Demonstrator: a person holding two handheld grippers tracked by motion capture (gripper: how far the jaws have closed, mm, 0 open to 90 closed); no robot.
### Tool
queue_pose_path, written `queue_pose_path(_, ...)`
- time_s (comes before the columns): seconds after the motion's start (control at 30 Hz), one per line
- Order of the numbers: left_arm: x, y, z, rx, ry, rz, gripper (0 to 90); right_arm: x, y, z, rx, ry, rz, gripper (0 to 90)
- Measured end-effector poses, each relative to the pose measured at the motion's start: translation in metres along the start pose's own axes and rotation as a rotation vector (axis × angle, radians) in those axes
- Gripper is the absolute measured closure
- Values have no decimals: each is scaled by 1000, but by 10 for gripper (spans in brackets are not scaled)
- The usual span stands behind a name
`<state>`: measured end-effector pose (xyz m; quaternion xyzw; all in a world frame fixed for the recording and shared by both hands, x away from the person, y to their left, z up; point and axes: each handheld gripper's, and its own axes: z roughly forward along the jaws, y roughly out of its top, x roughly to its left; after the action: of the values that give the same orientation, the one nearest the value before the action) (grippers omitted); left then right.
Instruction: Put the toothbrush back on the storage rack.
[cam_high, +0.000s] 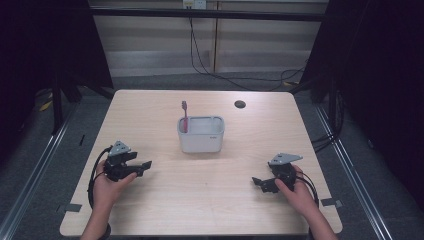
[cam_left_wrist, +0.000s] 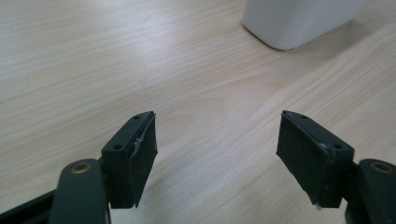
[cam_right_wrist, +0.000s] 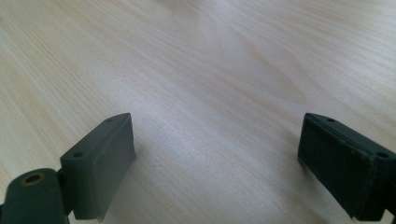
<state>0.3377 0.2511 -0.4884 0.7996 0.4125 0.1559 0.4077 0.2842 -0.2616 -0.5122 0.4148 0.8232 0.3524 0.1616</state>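
Both grippers are in my hands, low over the wooden table (cam_high: 165, 205), and both have the jaws spread wide with nothing between them. My left gripper (cam_high: 142, 166) is at the near left part of the table and my right gripper (cam_high: 258, 182) is at the near right part; they are well apart, and their jaws point inward, toward each other.

From the high view I see a white container (cam_high: 200, 134) standing in the middle of the table, farther from me than both grippers. A pink toothbrush (cam_high: 184, 116) stands in its left end, almost upright, with its long axis vertical and the upper end rising above the rim. A small dark round hole (cam_high: 240, 104) is in the table behind the container, to the right.

My left gripper view shows a bottom corner of the container (cam_left_wrist: 299, 21) ahead at the upper right, but not the toothbrush. My right gripper view shows bare wood (cam_right_wrist: 210, 93) between the jaws.
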Motion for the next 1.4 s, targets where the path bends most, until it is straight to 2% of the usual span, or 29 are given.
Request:
queue_pose_path(0.03,1,-1,0,6,3,14,284,0,0,0,0,0,0,104)
queue_pose_path(0.2,2,-5,0,16,11,20,280,0,0,0,0,0,0,104)
queue_pose_path(0.43,2,-11,4,64,19,50,264,0,0,0,0,0,0,104)
queue_pose_path(0.7,2,-15,9,99,24,58,244,0,0,0,-5,2,-3,104)
queue_pose_path(1.13,1,-17,12,89,30,77,171,0,0,0,-4,1,-2,104)
queue_pose_path(1.3,0,-17,14,91,55,56,120,1,0,0,-2,1,2,104)
queue_pose_path(1.4,1,-17,15,95,55,49,95,1,0,0,-2,1,2,104)
